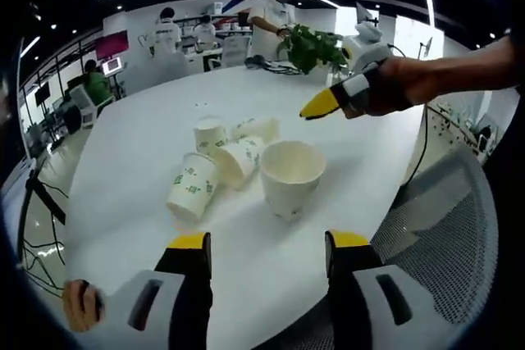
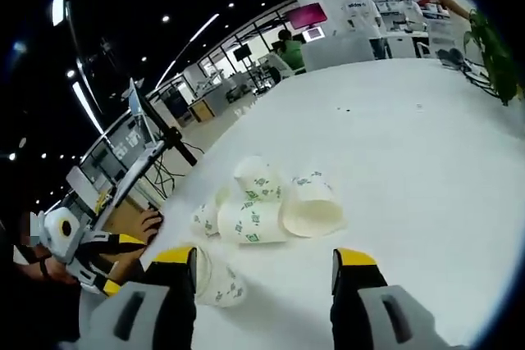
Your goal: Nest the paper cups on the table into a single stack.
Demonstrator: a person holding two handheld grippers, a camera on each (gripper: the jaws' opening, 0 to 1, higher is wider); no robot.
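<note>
Jaws of the left gripper (image 1: 267, 250) stand wide apart and empty over the near table (image 1: 131, 153) edge; the right gripper (image 2: 267, 266) is likewise wide and empty. Just beyond, the upright cup (image 1: 291, 176) stands beside several tipped cups (image 1: 215, 161), perhaps four. Thin paper is light and crushable, so a gentle pinch at the rim looks safest.
</note>
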